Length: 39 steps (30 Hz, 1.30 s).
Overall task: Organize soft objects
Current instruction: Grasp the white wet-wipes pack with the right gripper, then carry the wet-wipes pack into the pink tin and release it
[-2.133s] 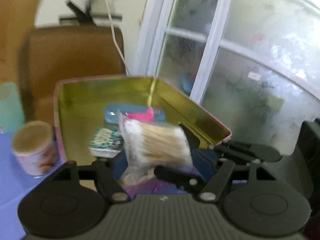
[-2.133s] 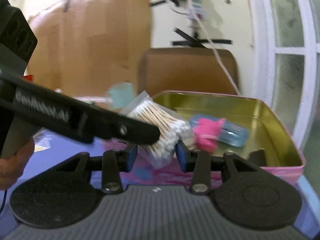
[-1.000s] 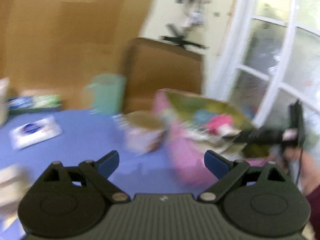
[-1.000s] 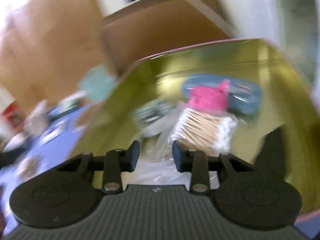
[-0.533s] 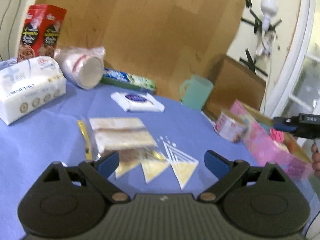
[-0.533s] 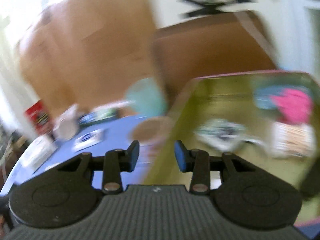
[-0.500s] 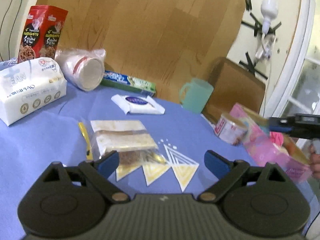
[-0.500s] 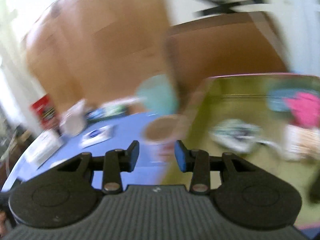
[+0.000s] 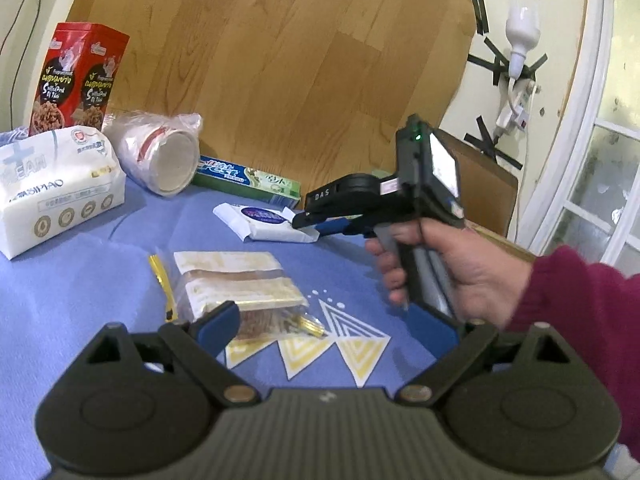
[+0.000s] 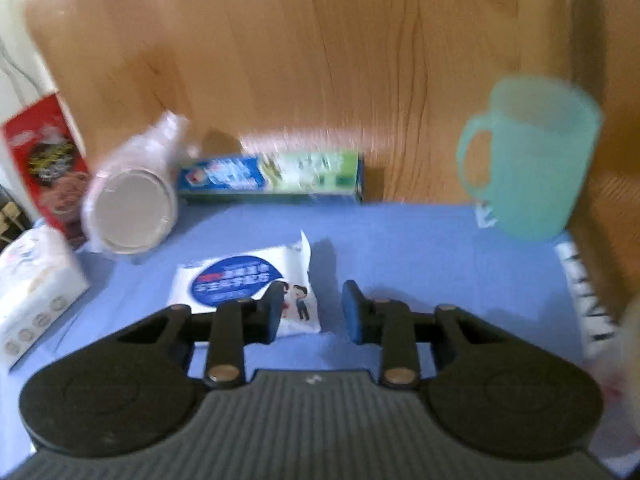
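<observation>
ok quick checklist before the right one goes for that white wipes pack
1. Right gripper jaws apart with nothing between them: ok.
2. White flat wipes pack with the blue oval label lying free on the blue tablecloth: ok.
3. Pack centred between the jaws: not ok, it sits toward the left jaw.
4. Teal plastic mug well off to the right of the approach: ok.
5. Left gripper open and empty, hanging back over the clear bag of brown sticks: ok.
6. Jaws already touching the pack: cannot tell.
</observation>
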Each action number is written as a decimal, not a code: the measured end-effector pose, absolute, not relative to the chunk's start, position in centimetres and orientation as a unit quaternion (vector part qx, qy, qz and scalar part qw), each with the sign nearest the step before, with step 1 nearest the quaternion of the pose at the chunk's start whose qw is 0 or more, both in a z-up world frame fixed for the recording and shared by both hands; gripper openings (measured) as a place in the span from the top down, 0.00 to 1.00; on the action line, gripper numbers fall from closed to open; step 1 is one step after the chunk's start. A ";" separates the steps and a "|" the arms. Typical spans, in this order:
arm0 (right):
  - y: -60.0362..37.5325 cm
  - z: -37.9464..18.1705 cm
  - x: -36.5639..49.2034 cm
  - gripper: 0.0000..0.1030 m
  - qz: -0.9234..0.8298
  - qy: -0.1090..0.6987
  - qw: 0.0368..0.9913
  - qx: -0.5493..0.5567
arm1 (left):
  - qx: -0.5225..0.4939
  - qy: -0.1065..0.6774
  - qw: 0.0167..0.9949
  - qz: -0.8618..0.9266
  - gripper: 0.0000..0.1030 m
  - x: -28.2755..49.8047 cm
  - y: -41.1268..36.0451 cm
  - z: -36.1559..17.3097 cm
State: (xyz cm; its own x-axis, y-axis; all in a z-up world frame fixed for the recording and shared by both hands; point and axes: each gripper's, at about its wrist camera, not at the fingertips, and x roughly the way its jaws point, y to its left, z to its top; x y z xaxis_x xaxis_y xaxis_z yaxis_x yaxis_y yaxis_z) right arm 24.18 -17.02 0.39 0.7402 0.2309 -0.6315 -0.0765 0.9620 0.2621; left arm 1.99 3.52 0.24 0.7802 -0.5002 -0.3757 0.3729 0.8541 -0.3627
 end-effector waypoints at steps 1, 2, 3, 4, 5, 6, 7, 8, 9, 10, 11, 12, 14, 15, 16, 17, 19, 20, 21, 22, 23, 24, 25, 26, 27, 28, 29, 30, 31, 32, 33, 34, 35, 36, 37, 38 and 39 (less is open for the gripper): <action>-17.1 0.2 24.7 0.92 0.083 0.361 0.922 0.110 | -0.138 0.234 0.933 -0.236 0.08 2.0 3.6 0.2; -17.5 0.2 24.8 0.98 0.093 0.365 0.917 0.130 | -0.140 0.234 0.932 -0.237 0.08 2.0 3.7 0.2; -17.9 0.2 24.6 0.98 0.100 0.371 0.912 0.143 | -0.142 0.233 0.932 -0.238 0.08 2.1 3.7 0.3; -18.2 0.3 24.1 0.98 0.108 0.372 0.911 0.139 | -0.143 0.233 0.932 -0.239 0.08 2.1 3.8 0.3; -18.1 0.3 23.7 0.98 0.113 0.372 0.912 0.130 | -0.143 0.232 0.932 -0.239 0.08 2.1 3.8 0.3; -18.2 0.4 22.9 0.98 0.114 0.372 0.913 0.124 | -0.143 0.231 0.932 -0.239 0.08 2.0 3.8 0.3; -18.5 0.5 22.0 0.98 0.120 0.372 0.912 0.123 | -0.143 0.230 0.933 -0.239 0.08 2.0 3.8 0.3; -18.8 0.5 21.0 0.98 0.125 0.372 0.911 0.126 | -0.143 0.229 0.933 -0.239 0.08 2.0 3.8 0.3; -19.3 0.7 19.6 0.98 0.130 0.371 0.910 0.128 | -0.143 0.229 0.933 -0.238 0.08 1.9 3.8 0.3; -19.9 0.8 18.0 0.98 0.135 0.369 0.910 0.130 | -0.143 0.228 0.933 -0.238 0.08 1.9 3.9 0.3; -20.4 0.9 16.4 0.97 0.139 0.367 0.910 0.135 | -0.142 0.228 0.933 -0.238 0.08 2.0 3.9 0.4; -21.2 0.9 14.4 0.97 0.141 0.364 0.910 0.137 | -0.142 0.228 0.933 -0.239 0.08 2.0 3.9 0.4; -22.4 0.9 10.7 0.97 0.139 0.356 0.914 0.134 | -0.140 0.230 0.933 -0.240 0.08 2.0 3.8 0.4; -23.3 0.9 8.4 0.97 0.137 0.352 0.916 0.134 | -0.138 0.233 0.932 -0.241 0.08 2.0 3.7 0.4; -24.1 1.0 6.1 0.97 0.133 0.349 0.918 0.135 | -0.136 0.235 0.931 -0.243 0.08 2.1 3.6 0.4; -24.8 1.0 4.2 0.97 0.127 0.347 0.919 0.137 | -0.133 0.238 0.930 -0.245 0.08 2.1 3.5 0.4; -26.5 1.2 -0.3 0.97 0.112 0.339 0.924 0.137 | -0.123 0.241 0.930 -0.251 0.08 1.8 3.1 0.6; -27.0 1.3 -2.1 0.97 0.104 0.333 0.928 0.133 | -0.117 0.244 0.928 -0.258 0.08 1.7 2.7 0.7; -27.5 1.2 -4.3 0.97 0.097 0.329 0.931 0.125 | -0.111 0.247 0.925 -0.266 0.08 1.5 2.2 0.8; -27.9 1.2 -6.0 0.97 0.095 0.324 0.934 0.116 | -0.110 0.248 0.921 -0.280 0.09 1.2 1.6 1.1; -27.8 1.1 -7.0 0.92 0.097 0.320 0.936 0.109 | -0.113 0.252 0.912 -0.302 0.10 0.8 0.8 1.3; -27.9 1.0 -8.2 0.91 0.102 0.314 0.938 0.103 | -0.116 0.255 0.904 -0.323 0.09 0.5 0.0 1.5; -27.9 0.9 -9.0 0.86 0.110 0.309 0.939 0.099 | -0.113 0.260 0.895 -0.344 0.10 0.2 -1.2 1.8; -28.0 0.9 -9.4 0.73 0.121 0.303 0.941 0.095 | -0.104 0.268 0.889 -0.356 0.10 0.0 -2.5 2.0; -27.9 0.9 -9.6 0.62 0.133 0.296 0.942 0.088 | -0.092 0.277 0.884 -0.364 0.10 -0.2 -3.8 2.1; -27.7 0.9 -9.6 0.40 0.140 0.291 0.943 0.079 | -0.083 0.288 0.879 -0.370 0.10 -0.3 -4.8 2.1; -27.5 0.9 -9.5 0.32 0.143 0.287 0.945 0.069 | -0.080 0.301 0.872 -0.378 0.10 -0.3 -5.8 1.9; -27.0 0.9 -9.3 0.32 0.148 0.282 0.947 0.054 | -0.078 0.317 0.864 -0.383 0.10 -0.1 -6.6 1.6; -26.6 0.8 -9.0 0.32 0.152 0.281 0.947 0.036 | -0.076 0.333 0.858 -0.384 0.10 0.0 -7.4 1.3; -26.5 0.5 -8.8 0.32 0.154 0.281 0.947 0.015 | -0.071 0.348 0.855 -0.378 0.10 0.1 -8.1 0.8; -25.9 0.2 -8.2 0.32 0.152 0.282 0.947 -0.005 | -0.065 0.363 0.852 -0.372 0.10 0.3 -8.7 0.3; -25.4 0.0 -7.8 0.32 0.156 0.283 0.946 -0.018 | -0.059 0.374 0.849 -0.367 0.10 0.6 -9.2 -0.3; -25.2 -0.2 -7.5 0.33 0.166 0.284 0.944 -0.029 | -0.051 0.361 0.856 -0.367 0.10 0.2 -9.4 -0.4; -24.8 -0.4 -7.1 0.33 0.173 0.279 0.944 -0.034 | -0.043 0.358 0.858 -0.367 0.11 -0.1 -9.7 -0.5; -24.5 -0.5 -6.7 0.33 0.179 0.279 0.943 -0.032 | -0.042 0.359 0.856 -0.369 0.13 -0.3 -9.9 -0.5; -24.4 -0.5 -6.4 0.36 0.181 0.278 0.943 -0.028 | -0.049 0.363 0.849 -0.381 0.15 -0.4 -10.1 -0.5; -24.2 -0.4 -6.3 0.37 0.181 0.275 0.944 -0.028 | -0.052 0.364 0.848 -0.381 0.15 -0.4 -10.3 -0.4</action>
State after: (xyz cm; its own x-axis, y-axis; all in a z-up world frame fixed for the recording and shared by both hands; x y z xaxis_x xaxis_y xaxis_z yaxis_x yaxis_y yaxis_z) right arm -6.29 -24.18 -0.43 0.7829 0.3259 -0.5299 -0.3569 0.9330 0.0466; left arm -0.41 -10.26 -0.37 0.4439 -0.6846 -0.5781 0.6084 0.7040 -0.3665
